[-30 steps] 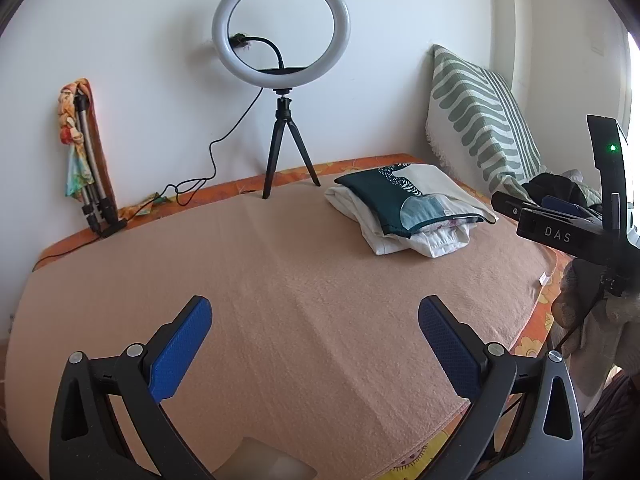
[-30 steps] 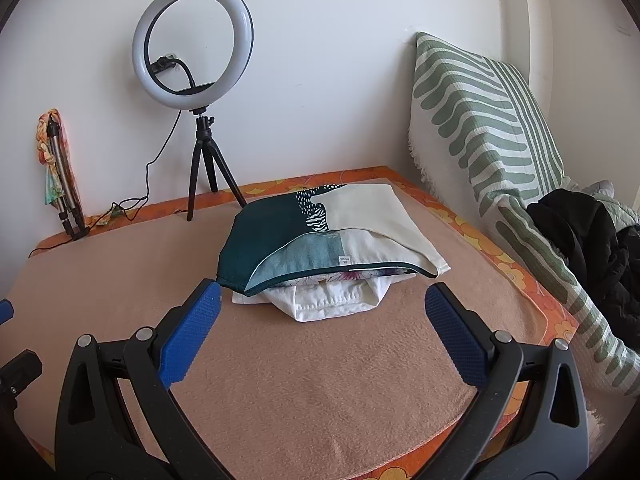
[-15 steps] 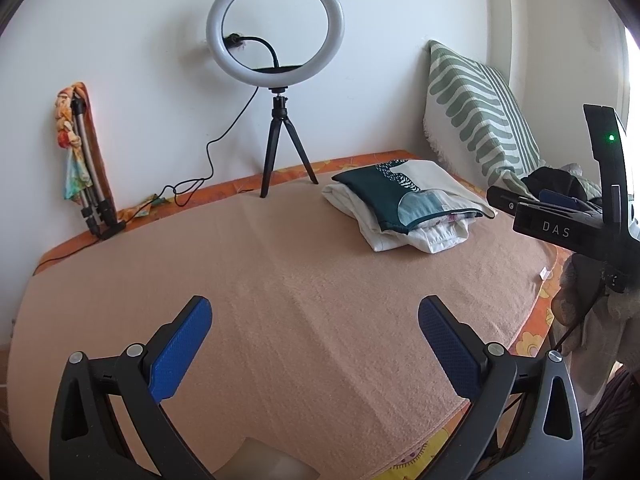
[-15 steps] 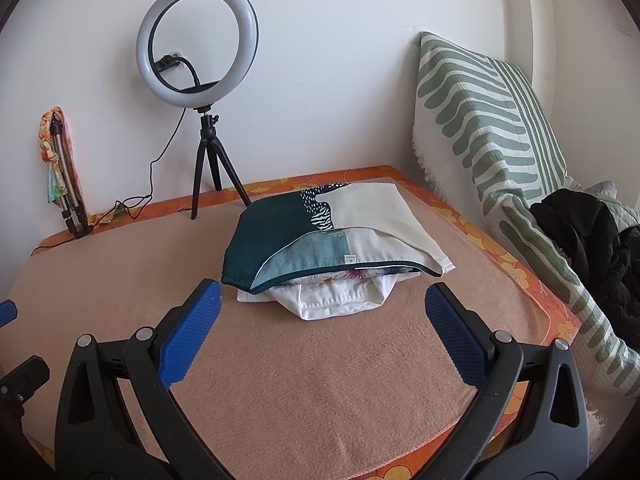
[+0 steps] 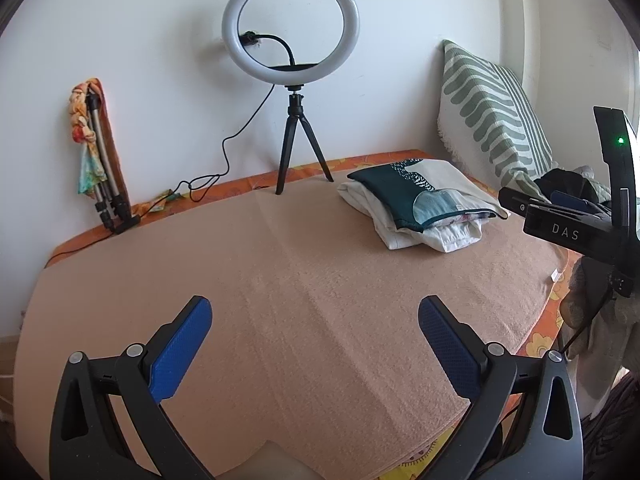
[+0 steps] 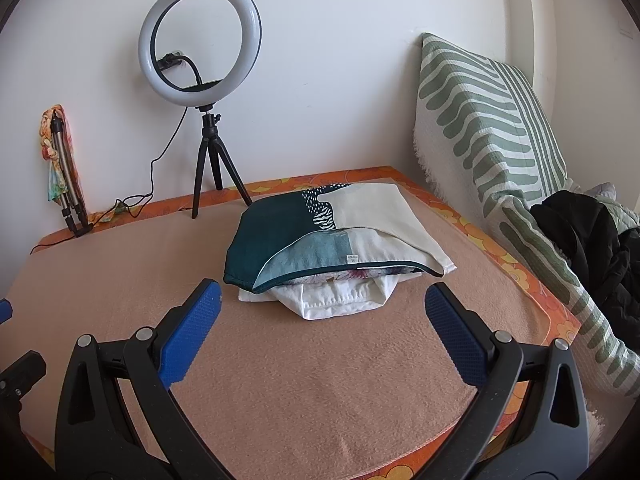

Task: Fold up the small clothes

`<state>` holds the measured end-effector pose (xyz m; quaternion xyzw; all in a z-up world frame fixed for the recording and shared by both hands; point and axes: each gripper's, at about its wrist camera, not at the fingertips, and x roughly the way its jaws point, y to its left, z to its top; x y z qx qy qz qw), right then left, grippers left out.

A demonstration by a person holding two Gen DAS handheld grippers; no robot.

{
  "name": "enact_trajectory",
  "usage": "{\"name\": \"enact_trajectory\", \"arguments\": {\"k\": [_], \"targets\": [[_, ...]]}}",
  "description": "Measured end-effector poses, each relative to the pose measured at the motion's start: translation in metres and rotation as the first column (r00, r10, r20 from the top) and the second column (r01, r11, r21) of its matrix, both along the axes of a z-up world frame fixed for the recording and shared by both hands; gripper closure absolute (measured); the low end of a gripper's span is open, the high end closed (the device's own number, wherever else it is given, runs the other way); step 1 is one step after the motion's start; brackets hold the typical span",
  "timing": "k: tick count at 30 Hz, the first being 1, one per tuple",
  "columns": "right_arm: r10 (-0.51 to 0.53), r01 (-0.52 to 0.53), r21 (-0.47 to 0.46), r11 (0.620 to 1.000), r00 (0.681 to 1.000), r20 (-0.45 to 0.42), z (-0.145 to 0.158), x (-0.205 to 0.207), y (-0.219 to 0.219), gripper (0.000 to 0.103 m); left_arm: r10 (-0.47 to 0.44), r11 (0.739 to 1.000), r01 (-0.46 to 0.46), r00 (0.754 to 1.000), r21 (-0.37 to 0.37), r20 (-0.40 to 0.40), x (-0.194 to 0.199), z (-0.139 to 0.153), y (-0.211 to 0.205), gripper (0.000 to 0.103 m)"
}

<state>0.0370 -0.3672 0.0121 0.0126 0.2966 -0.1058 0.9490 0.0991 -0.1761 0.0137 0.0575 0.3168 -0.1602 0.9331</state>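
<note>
Both grippers, left gripper [image 5: 314,318] and right gripper [image 6: 322,304], gape empty; my right has eased back from the folded stack [image 6: 336,248], so it looks finished.

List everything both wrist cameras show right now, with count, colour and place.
clothes stack: one pile, teal-and-cream piece on top of white ones, far right part of blanket
blanket: one, peach, covering the bed
ring light: one, white on black tripod, by back wall
folded tripod: one, silver-black, patterned cloth on it, leaning at left wall
cushion: one, green-white striped, right wall
dark garment: one, black, right edge
left gripper: blue pads, open, empty
right gripper: blue pads, open, empty
</note>
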Motion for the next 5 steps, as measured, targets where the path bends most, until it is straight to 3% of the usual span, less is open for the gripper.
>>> {"name": "enact_trajectory", "arguments": {"k": [5], "targets": [[-0.001, 0.001, 0.002, 1.000, 1.000, 0.000, -0.0002, 0.0004, -0.0001, 0.000, -0.001, 1.000, 0.001, 1.000, -0.002, 0.003, -0.0007, 0.0013, 0.0010, 0.000]]}}
